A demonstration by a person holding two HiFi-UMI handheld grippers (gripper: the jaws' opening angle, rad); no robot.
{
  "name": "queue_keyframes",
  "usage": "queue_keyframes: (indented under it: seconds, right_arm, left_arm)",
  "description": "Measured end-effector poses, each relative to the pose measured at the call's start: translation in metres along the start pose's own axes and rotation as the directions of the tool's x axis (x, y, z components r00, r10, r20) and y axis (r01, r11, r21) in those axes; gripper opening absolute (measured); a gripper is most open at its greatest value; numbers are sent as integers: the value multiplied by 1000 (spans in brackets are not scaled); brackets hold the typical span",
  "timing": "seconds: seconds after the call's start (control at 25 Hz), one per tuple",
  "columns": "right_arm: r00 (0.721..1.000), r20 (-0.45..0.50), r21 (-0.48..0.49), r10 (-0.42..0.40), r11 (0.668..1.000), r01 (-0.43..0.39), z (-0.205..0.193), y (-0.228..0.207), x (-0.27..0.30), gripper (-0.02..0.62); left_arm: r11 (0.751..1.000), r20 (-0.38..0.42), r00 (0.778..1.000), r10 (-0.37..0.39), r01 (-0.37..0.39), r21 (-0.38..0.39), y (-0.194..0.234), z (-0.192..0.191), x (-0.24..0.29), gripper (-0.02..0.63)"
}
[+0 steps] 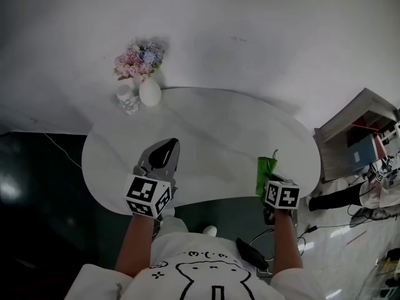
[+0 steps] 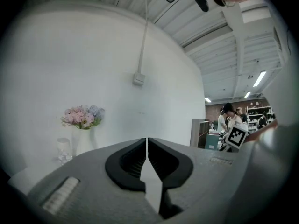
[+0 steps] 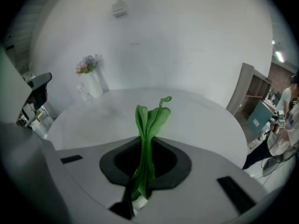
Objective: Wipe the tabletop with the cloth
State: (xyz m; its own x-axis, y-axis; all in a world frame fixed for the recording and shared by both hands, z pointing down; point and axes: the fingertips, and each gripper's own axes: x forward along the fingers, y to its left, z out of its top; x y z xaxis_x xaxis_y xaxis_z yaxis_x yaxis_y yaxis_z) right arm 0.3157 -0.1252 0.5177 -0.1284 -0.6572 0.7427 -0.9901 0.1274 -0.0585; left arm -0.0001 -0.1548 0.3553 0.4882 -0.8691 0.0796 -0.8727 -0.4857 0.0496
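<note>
**Head view.** The right gripper is at the near right edge of the white oval tabletop. The green cloth stands up from it. The left gripper hangs over the near left edge. A white vase of flowers and a clear glass stand at the far left edge. Shelving is at the right, beyond the table.

**Left gripper view.** The jaws are pressed together with nothing between them.

**Right gripper view.** The jaws pinch the cloth at its bunched lower part, and loose folds rise above them. The cloth is probably light, soft and limp. Grip it by the bunch and lay the free part flat. The tabletop looks smooth and hard. Keep strokes clear of the fragile vase and glass.
</note>
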Motion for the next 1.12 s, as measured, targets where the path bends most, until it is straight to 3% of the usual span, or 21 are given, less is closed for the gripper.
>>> queue_keyframes:
  seconds: [0.32, 0.6, 0.92, 1.12]
  right_arm:
    - [980, 134, -61, 144, 989, -137, 100, 106, 36, 43]
    - [956, 124, -70, 265, 964, -258, 147, 207, 100, 43]
    - [927, 122, 127, 355, 921, -369, 171, 304, 170, 43]
    - [925, 129, 335, 357, 862, -380, 175, 350, 218, 43]
  left_arm:
    - [995, 7, 995, 98, -98, -17, 90, 6, -16, 20]
    - [983, -22, 984, 179, -180, -44, 158, -8, -40, 20]
    - [970, -71, 970, 231, -236, -66, 225, -28, -66, 20]
    - [965, -94, 966, 242, -250, -79, 256, -42, -83, 20]
